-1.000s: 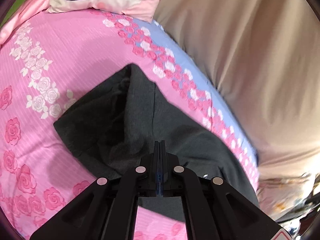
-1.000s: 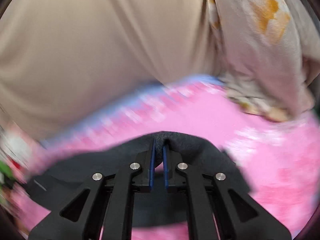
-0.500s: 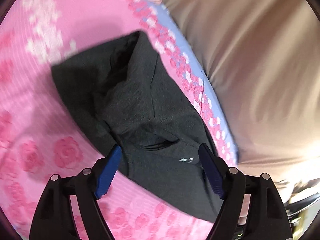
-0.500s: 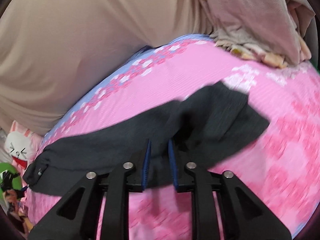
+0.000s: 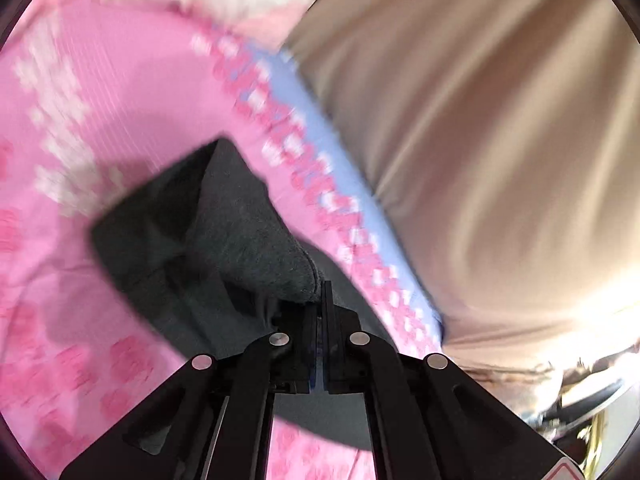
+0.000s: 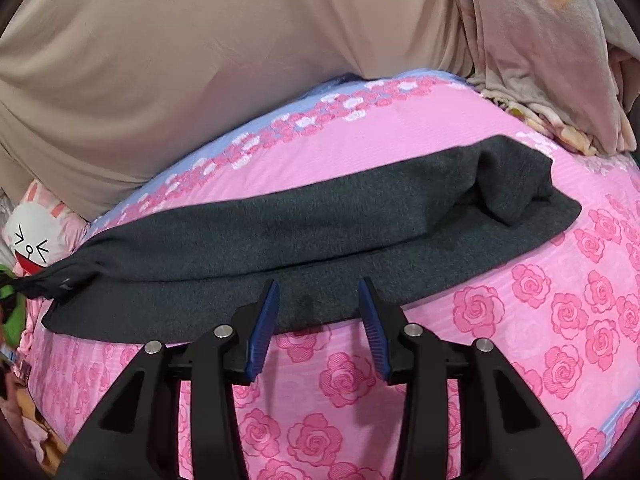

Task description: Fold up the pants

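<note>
with the right tongs (image 6: 318,312) parted, jaws just opening and nothing pinched between them, the tips hover at the near hem of the dark grey pants (image 6: 320,232), which lie lengthwise across the pink rose bedspread (image 6: 540,340). over on the left, the left tongs (image 5: 322,300) are clamped on a raised fold of the pants, lifting it off the bed. beyond, a beige sheet (image 6: 200,60) rises behind the bed.

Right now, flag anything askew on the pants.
The pants lie folded lengthwise on the pink bedsheet, but the upper layer bunches into a rumpled lump at the right end, short of the lower layer's edge.
</note>
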Available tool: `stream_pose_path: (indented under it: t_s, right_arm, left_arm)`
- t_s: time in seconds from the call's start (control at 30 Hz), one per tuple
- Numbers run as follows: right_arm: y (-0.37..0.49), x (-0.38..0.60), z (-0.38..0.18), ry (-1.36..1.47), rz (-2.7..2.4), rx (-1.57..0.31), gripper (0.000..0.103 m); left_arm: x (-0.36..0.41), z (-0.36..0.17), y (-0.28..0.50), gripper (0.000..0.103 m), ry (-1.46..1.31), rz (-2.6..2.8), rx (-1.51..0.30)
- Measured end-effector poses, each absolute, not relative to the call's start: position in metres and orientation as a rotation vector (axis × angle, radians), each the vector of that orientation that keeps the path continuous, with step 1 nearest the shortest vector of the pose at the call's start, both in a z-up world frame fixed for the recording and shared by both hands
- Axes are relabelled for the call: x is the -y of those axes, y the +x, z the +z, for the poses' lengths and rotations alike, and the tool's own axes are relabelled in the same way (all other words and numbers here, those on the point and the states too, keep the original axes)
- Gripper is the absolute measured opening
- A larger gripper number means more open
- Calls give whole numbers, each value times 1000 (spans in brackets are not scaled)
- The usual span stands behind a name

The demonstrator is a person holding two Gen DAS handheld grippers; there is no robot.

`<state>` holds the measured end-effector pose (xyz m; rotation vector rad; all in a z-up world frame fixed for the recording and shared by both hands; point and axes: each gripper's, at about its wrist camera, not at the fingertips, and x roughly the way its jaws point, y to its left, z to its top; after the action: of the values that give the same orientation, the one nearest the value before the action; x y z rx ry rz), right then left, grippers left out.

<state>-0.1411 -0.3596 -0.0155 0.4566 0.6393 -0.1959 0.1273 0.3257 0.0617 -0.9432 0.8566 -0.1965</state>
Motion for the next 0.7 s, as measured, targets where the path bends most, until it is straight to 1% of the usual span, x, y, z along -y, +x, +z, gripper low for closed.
stream_pose_path:
  t_s: [0.07, 0.17, 0.27, 0.3, 0.4, 0.47, 0.57, 0.7]
  right_arm:
    - [-138, 363, -22, 481, -198, -665, 46]
    - [-137, 364, -21, 494, -185, -669, 47]
    - [-140, 361, -16, 537, -141, -651, 62]
    - [-142, 360, -15, 543, -131, -652, 64]
    - [-151, 366, -12, 547, -156, -660, 64]
    - [-163, 381, -10, 602, -170, -633, 64]
    - [-181, 417, -8, 698, -226, -567, 64]
    - [-183, 462, -11, 722, -330, -578, 64]
  left_arm:
    - [-341, 58, 121, 0, -890, -111, -889]
    - [-354, 19, 132, 0, -888, -33, -987]
    - [-353, -4, 135, 0, -882, -26, -1013]
    - [-350, -4, 137, 0, -871, -28, -1005]
    - [-344, -2, 136, 0, -861, -27, -993]
    - [-346, -1, 133, 0, -847, -20, -1004]
    - [-349, -5, 131, 0, -835, -9, -1012]
    - [-354, -18, 130, 0, -844, 18, -1033]
